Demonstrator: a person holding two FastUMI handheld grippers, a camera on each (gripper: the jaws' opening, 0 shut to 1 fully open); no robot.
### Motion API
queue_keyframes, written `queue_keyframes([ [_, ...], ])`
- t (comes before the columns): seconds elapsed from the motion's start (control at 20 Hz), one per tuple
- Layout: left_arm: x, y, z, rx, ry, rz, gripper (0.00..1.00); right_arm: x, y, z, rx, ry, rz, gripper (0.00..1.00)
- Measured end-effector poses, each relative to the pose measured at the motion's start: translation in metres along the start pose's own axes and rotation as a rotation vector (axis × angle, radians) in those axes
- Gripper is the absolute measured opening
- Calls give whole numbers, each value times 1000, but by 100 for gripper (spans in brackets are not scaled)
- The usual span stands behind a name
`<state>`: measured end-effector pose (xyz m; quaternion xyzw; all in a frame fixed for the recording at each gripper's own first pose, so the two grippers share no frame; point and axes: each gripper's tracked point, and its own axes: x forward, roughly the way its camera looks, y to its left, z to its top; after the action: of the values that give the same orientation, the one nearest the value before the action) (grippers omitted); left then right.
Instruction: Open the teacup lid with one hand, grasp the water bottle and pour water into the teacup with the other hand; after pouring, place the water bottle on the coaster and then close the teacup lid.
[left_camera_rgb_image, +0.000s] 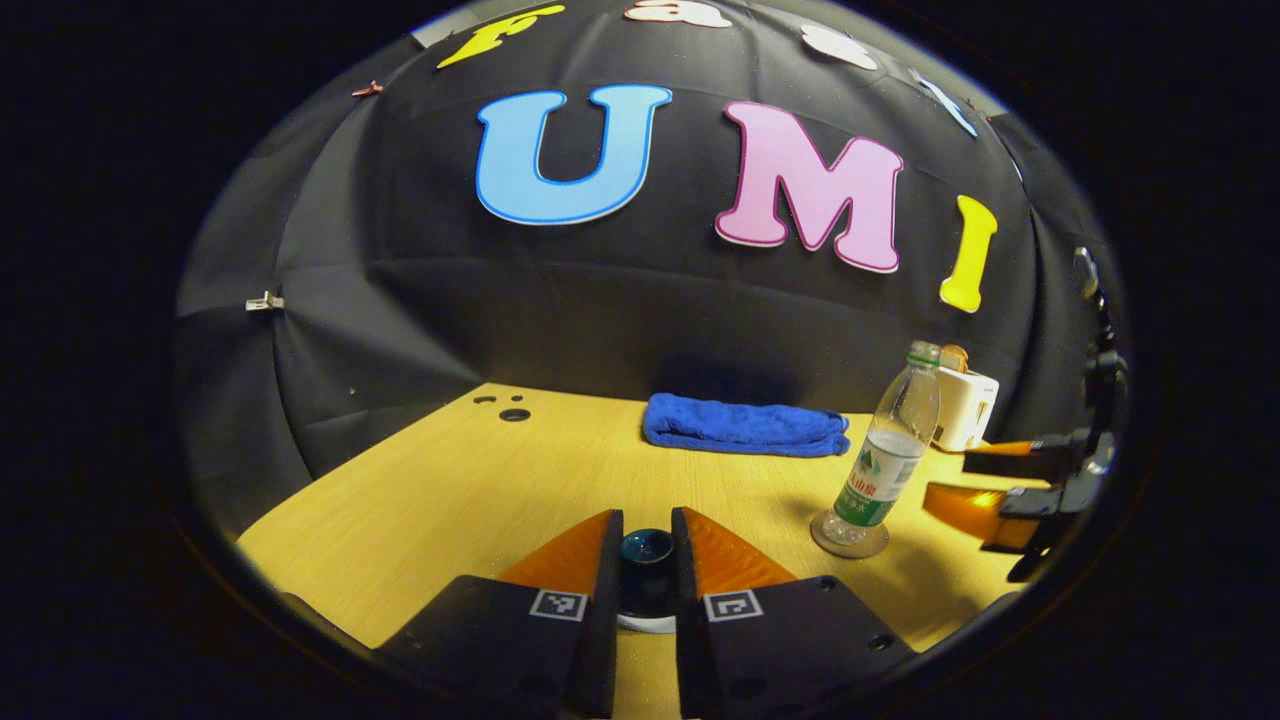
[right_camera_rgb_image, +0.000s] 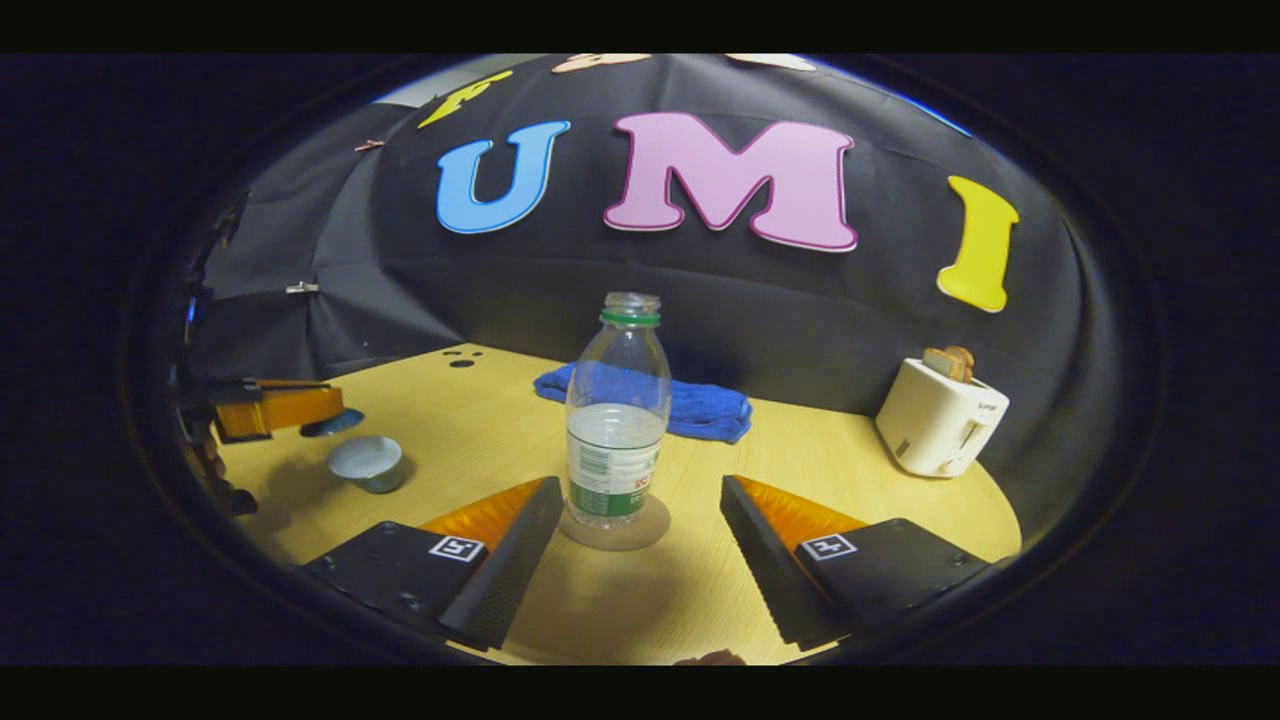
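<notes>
My left gripper (left_camera_rgb_image: 647, 525) is shut on the knob of the dark teal teacup lid (left_camera_rgb_image: 647, 548). In the right gripper view that gripper (right_camera_rgb_image: 300, 405) holds the lid (right_camera_rgb_image: 332, 422) lifted, just behind and above the uncovered teacup (right_camera_rgb_image: 367, 462), whose inside is white. The clear water bottle (right_camera_rgb_image: 617, 420), uncapped and partly full, stands upright on the round coaster (right_camera_rgb_image: 640, 535). My right gripper (right_camera_rgb_image: 640, 505) is open, one finger on each side just short of the bottle, not touching it. The left gripper view shows the bottle (left_camera_rgb_image: 885, 455) on the coaster (left_camera_rgb_image: 850, 538), with the right gripper (left_camera_rgb_image: 985, 490) beside it.
A folded blue towel (left_camera_rgb_image: 745, 425) lies at the back of the wooden table (left_camera_rgb_image: 480, 490). A white toaster (right_camera_rgb_image: 940, 415) holding toast stands at the back right. Small dark holes (right_camera_rgb_image: 461, 362) mark the far left of the tabletop.
</notes>
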<state>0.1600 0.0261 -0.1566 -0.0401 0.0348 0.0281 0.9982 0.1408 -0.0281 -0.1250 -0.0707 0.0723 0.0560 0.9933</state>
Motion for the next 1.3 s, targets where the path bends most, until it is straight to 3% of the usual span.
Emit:
queue_keyframes([
  [0.7,20,-7,-37,46,18,9,29,-23,26,-17,-52,41,116,98],
  [0.85,18,-7,-33,39,12,12,43,-26,25,-16,-33,48,115,98],
  [0.95,10,-4,-23,30,-1,22,65,-30,21,-11,-23,51,104,98],
  [1.0,4,-3,-17,28,-4,26,67,-34,19,-8,-16,53,100,98],
  [1.15,-25,1,16,41,-16,50,92,-50,8,14,15,47,76,98],
  [1.3,-63,-3,62,66,-48,52,95,-71,-9,44,32,23,34,98],
])
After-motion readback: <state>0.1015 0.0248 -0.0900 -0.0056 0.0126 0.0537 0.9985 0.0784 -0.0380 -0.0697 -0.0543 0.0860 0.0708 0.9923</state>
